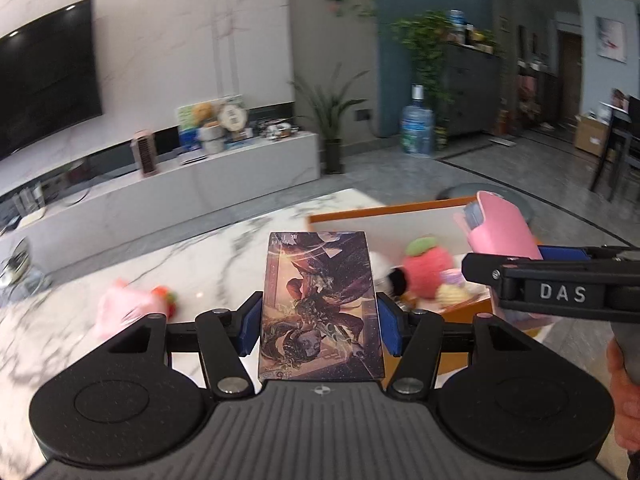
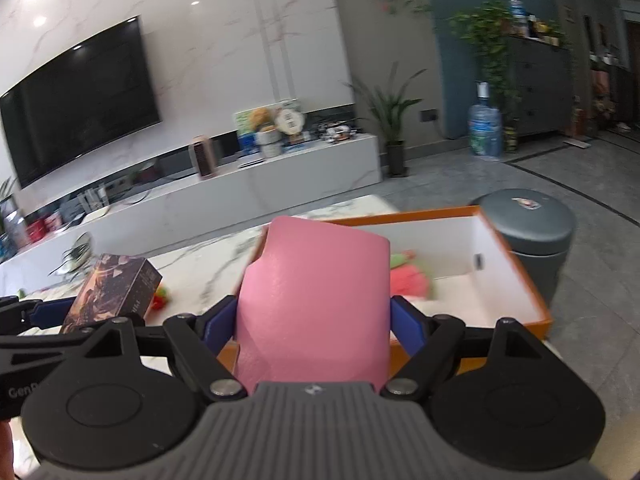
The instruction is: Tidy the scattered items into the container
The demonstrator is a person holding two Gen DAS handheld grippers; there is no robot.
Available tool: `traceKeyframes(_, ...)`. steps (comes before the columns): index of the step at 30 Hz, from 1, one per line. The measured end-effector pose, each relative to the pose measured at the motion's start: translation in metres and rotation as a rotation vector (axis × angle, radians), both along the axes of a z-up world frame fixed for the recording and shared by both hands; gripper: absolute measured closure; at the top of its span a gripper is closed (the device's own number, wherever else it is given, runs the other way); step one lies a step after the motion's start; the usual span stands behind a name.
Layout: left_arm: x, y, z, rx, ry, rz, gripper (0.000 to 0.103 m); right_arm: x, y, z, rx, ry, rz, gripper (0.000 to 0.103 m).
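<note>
Left gripper [image 1: 320, 320] clamped on a dark illustrated box [image 1: 322, 304], blue pads flat on both long sides; box's long axis straight ahead along the fingers, far end tilted up over the marble tabletop [image 1: 192, 264]; right gripper [image 2: 312, 320] squeezed onto a pink pouch [image 2: 316, 300], also lengthwise out from the jaws, far end raised toward the container; can't tell what's in the pouch, though something bluish-grey peeks from its top in the left view.

Just past the left jaws, off to the left on the marble: a blurry pink plush [image 1: 124, 308] with a red and green bit beside it; ahead and right of both jaws, the orange-rimmed white box [image 2: 516, 264], open, already with a strawberry plush [image 1: 428, 268] and other small soft bits inside, too blurred to name.

Beyond the box: grey round bin [image 2: 528, 224] on the grey tile floor; further back a long white TV console [image 2: 280, 184] with clutter on top, wall TV [image 2: 80, 96], potted plants, a blue water jug [image 2: 485, 128].
</note>
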State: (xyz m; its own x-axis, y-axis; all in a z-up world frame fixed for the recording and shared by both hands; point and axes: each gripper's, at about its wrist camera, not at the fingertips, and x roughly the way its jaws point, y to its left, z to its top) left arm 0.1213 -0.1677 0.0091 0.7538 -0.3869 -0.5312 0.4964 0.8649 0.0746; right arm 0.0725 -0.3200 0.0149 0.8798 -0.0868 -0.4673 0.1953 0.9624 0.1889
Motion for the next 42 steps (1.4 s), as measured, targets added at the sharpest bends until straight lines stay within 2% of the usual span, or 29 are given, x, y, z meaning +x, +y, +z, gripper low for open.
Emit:
traceKeyframes(7, 0.015, -0.047, -0.007, 0.031, -0.004, -0.105, 0.036, 0.010, -0.043, -0.005, -0.013, 0.013, -0.073, 0.021)
traceKeyframes(17, 0.044, -0.095, -0.030, 0.070, 0.046, -0.161, 0.036, 0.044, -0.080, -0.028, -0.017, 0.093, -0.078, 0.021)
traceKeyframes(27, 0.064, -0.104, -0.050, 0.102, 0.115, -0.157, 0.036, 0.074, -0.100, -0.052, -0.014, 0.155, -0.073, 0.021)
traceKeyframes(37, 0.080, -0.102, -0.067, 0.137, 0.193, -0.139, 0.036, 0.094, -0.099, -0.071, -0.033, 0.230, -0.031, 0.021)
traceKeyframes(42, 0.081, -0.100, -0.071, 0.156, 0.206, -0.133, 0.036, 0.099, -0.099, -0.078, -0.023, 0.273, -0.014, 0.021)
